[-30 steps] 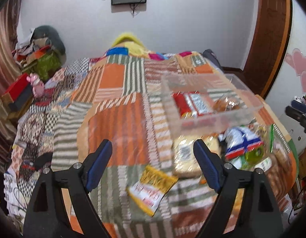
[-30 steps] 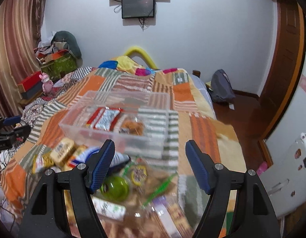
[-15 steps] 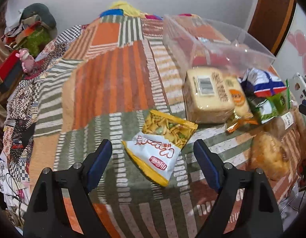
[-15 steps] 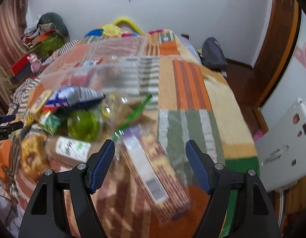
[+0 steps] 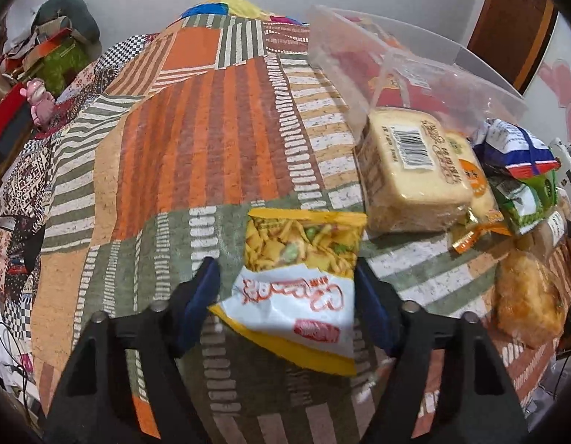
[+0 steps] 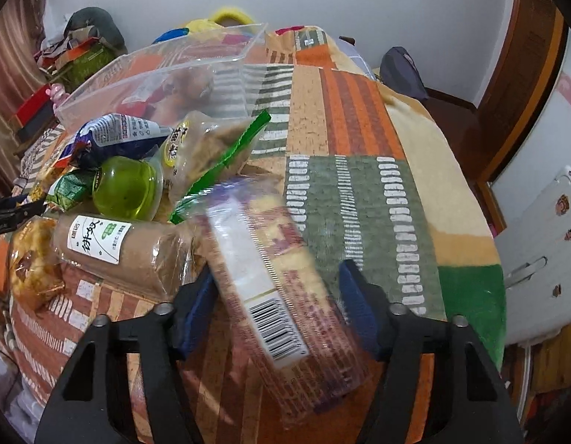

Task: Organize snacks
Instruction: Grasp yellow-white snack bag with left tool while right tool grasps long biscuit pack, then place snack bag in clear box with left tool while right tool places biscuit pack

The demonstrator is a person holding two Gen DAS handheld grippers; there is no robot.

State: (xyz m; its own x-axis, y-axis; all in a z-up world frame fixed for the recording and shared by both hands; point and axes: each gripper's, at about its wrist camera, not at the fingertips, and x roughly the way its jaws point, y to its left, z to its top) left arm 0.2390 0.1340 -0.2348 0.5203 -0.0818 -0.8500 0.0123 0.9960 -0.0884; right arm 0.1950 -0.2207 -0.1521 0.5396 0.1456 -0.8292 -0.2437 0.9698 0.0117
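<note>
In the left wrist view my left gripper (image 5: 285,277) is open, its blue pads on either side of a yellow and white snack bag (image 5: 296,277) lying on the patchwork blanket. A clear plastic bin (image 5: 404,63) with red packets stands beyond, next to a wrapped cake loaf (image 5: 411,170). In the right wrist view my right gripper (image 6: 280,277) is open around a long brown biscuit pack (image 6: 278,288) with a barcode. The bin (image 6: 159,74) is at the back left.
A pile of snacks lies left of the biscuit pack: a green jelly cup (image 6: 126,188), a brown roll pack (image 6: 115,251), a blue and white bag (image 6: 119,133) and a golden bun (image 6: 30,259). The bed edge drops off at the right, by a white appliance (image 6: 537,259).
Both grippers have dropped low and moved forward. The left now straddles the yellow bag, the right straddles the biscuit pack. Both jaws have narrowed slightly.
</note>
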